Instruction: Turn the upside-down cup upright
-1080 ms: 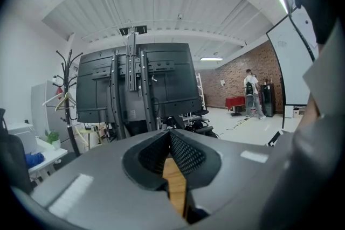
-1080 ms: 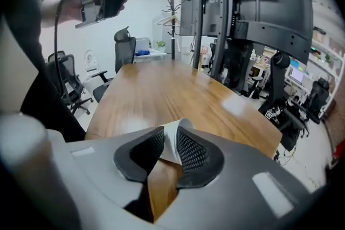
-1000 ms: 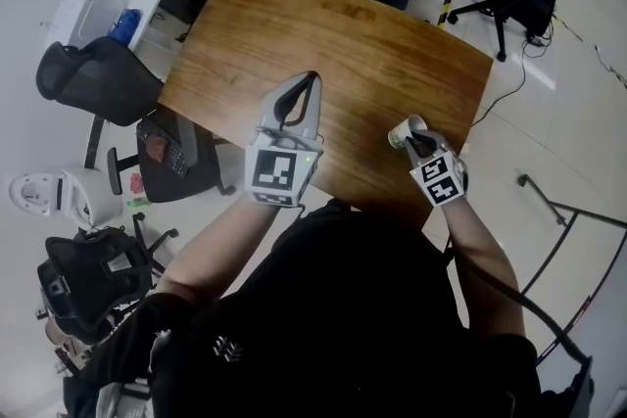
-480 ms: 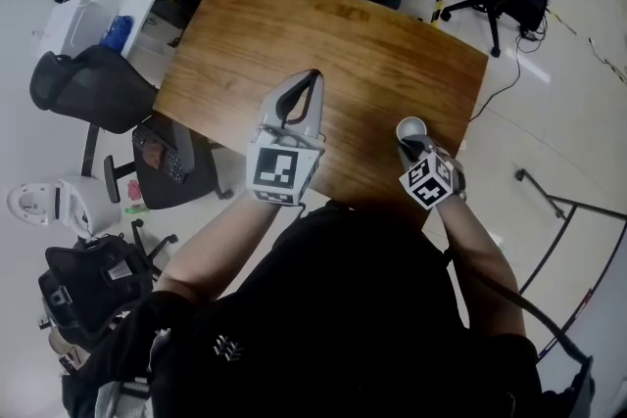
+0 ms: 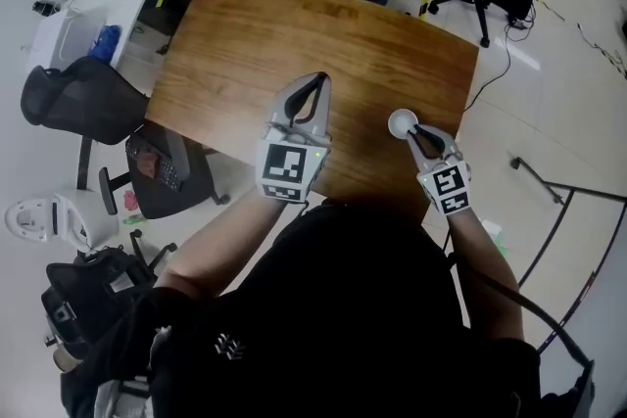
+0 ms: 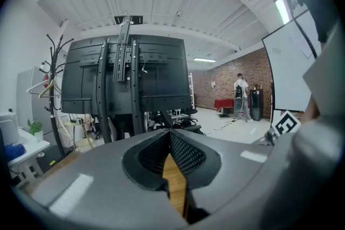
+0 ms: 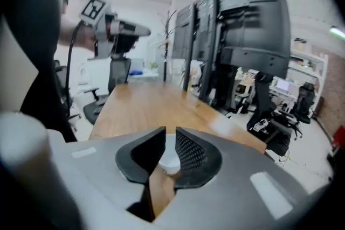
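Cup: white cup (image 5: 402,122) stands on the wooden table (image 5: 294,24), mouth up as far as head view shows. It sits by the table's 4 o'clock part, close to the near edge.
Cup vs right: lies at 11 o'clock of the R gripper (image 5: 415,133), right at its tips. In the R gripper view the cup (image 7: 168,160) shows low in the gap betw. the two jaws.
Right jaws: apart and just been opening. One jaw stands each side of the cup w/ no squeeze on it, so released.
Right pose: points to 11 o'clock and down twd the table top. Its marker cube (image 5: 447,187) is at the rear, next to the person's wrist.
Left side: L gripper (image 5: 315,78) is over the table's front middle, at 9 o'clock of the cup and well apart from it. It points to 12 o'clock, marker cube (image 5: 284,167) behind.
Left jaws: clenched, tips meet, nothing betw. them. Only a strip of table wood shows under the tips in the L gripper view.
Person: black top (image 5: 353,308), both forearms stretched over the near edge.
Round the table: black office chair (image 5: 78,93) at 9 o'clock, white side desk (image 5: 83,10) at 10 o'clock.
L gripper view bkgd: big black screen on a stand (image 6: 126,81), coat rack (image 6: 51,83), brick wall (image 6: 226,81), a person far off (image 6: 240,95).
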Available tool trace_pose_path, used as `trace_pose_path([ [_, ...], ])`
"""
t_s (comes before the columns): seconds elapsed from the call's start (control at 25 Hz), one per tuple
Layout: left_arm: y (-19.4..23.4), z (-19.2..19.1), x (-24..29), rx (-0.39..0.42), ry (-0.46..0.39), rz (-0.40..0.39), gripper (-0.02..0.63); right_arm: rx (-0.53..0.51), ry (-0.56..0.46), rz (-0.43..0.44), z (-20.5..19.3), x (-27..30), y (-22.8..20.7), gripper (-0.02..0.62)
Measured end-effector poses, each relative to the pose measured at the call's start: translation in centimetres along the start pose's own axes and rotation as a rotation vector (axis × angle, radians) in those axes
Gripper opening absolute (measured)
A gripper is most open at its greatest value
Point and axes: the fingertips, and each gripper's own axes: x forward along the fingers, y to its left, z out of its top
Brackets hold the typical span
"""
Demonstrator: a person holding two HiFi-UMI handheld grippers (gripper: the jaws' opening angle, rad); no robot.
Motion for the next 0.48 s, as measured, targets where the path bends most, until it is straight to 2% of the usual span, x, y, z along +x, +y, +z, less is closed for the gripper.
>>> trace_pose_path([
  [0.04, -0.5, -0.7, 0.4, -0.009, 0.011, -0.012, 0.000, 0.055, -0.074, -0.059, 0.9, -1.1, -1.2, 0.021],
  [0.08, -1.2, -1.8, 0.9, -0.023, 0.032, -0.024, 0.000, 0.104, -0.129, -0.113, 1.6, -2.1, -2.3, 0.003],
  [0.16, -3.2, -5.0, 2.1, -0.037, 0.093, -0.047, 0.000, 0.196, -0.188, -0.176, 2.1, -3.0, -3.6, 0.003],
  [0.24, -6.0, -7.0, 3.1, -0.007, 0.114, -0.092, 0.000, 0.288, -0.207, -0.212, 1.8, -3.1, -4.2, 0.002],
  [0.32, -8.6, -7.2, 3.6, 0.034, 0.094, -0.155, 0.000, 0.350, -0.216, -0.255, 1.7, -3.3, -4.8, 0.002],
  [0.48, -11.6, -7.7, 3.9, 0.084, 0.069, -0.242, 0.000, 0.385, -0.206, -0.315, 1.2, -4.2, -5.8, 0.002],
])
